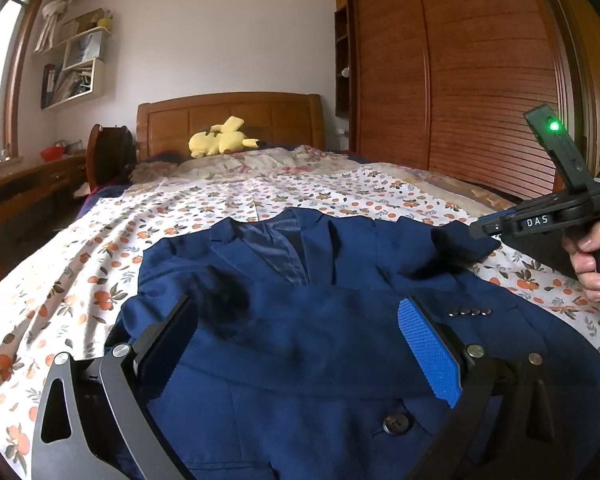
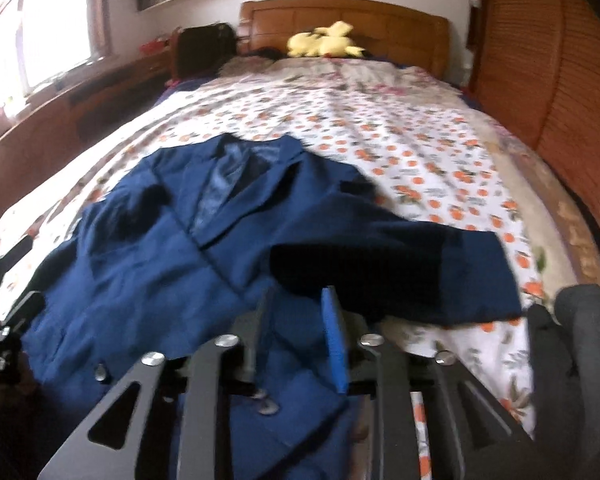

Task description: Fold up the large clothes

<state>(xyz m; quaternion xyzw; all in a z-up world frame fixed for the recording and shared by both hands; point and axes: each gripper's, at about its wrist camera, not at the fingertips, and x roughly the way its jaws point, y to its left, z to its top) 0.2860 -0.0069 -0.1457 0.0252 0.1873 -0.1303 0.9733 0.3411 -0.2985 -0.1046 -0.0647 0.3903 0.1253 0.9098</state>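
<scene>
A navy blue blazer lies front-up on the flower-patterned bed sheet, collar toward the headboard. One sleeve with cuff buttons is laid across its front. My left gripper hovers low over the blazer's middle, open wide, with nothing between its pads. A hand holds my right gripper at the blazer's right shoulder, by a dark fold of sleeve. In the right wrist view the right gripper is open a narrow way above the blazer, and the sleeve stretches to the right just beyond its tips.
A yellow plush toy rests by the wooden headboard. A slatted wooden wardrobe runs along the bed's right side. On the left stand a desk and a dark chair back under a window.
</scene>
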